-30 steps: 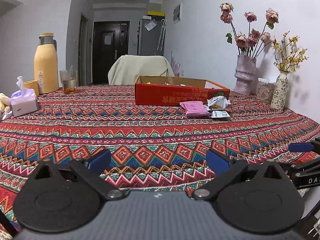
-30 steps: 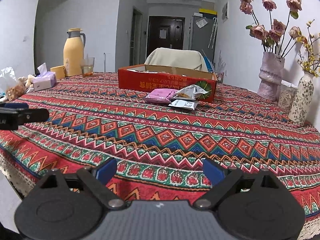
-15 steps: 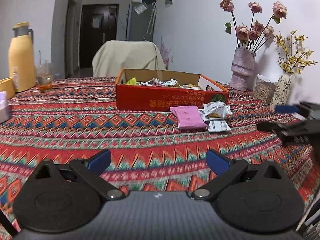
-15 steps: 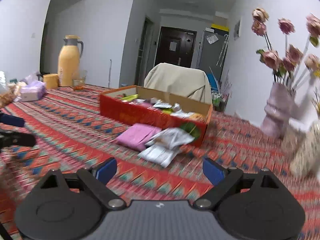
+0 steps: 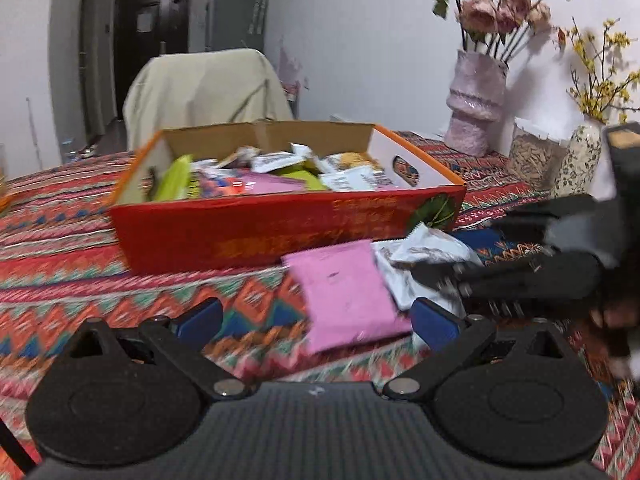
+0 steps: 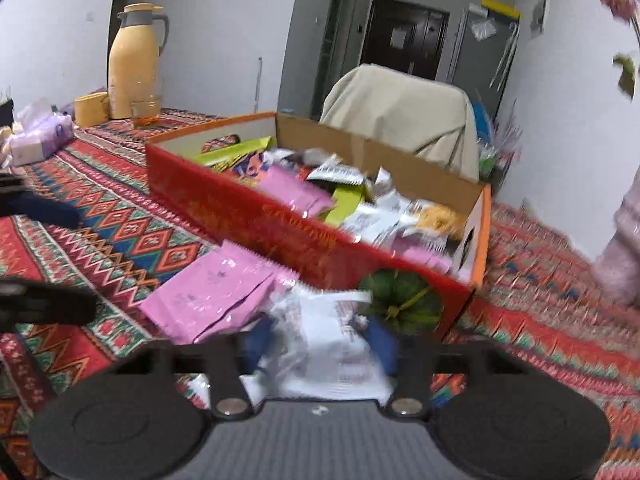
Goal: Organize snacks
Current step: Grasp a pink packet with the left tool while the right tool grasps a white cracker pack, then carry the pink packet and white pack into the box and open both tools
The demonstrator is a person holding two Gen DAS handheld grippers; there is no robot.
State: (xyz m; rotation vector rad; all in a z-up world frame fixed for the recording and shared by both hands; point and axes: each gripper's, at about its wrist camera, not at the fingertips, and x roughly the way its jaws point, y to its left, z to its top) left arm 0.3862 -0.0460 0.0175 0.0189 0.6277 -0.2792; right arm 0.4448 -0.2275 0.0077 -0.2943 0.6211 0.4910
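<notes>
A red cardboard box [image 5: 288, 228] holds several snack packets; it also shows in the right wrist view [image 6: 280, 228]. In front of it lie a pink packet [image 5: 344, 292] and white packets [image 5: 424, 248]. My left gripper [image 5: 316, 320] is open, its jaws wide, just before the pink packet. My right gripper [image 6: 316, 340] has its jaws partly closed around a white packet [image 6: 328, 332], with blur; the pink packet [image 6: 212, 292] lies to its left. The right gripper also shows from the side in the left wrist view [image 5: 520, 268].
A patterned tablecloth [image 5: 80, 264] covers the table. A yellow thermos [image 6: 134, 60], a glass and a tissue pack [image 6: 40, 136] stand at the far left. A pink flower vase [image 5: 476, 108], a jar and a spotted vase [image 5: 580, 160] stand at the right. A covered chair [image 6: 400, 108] is behind the box.
Both grippers have moved forward to the packets in front of the box. The right gripper's jaws have narrowed around the white packet. The left gripper stays open.
</notes>
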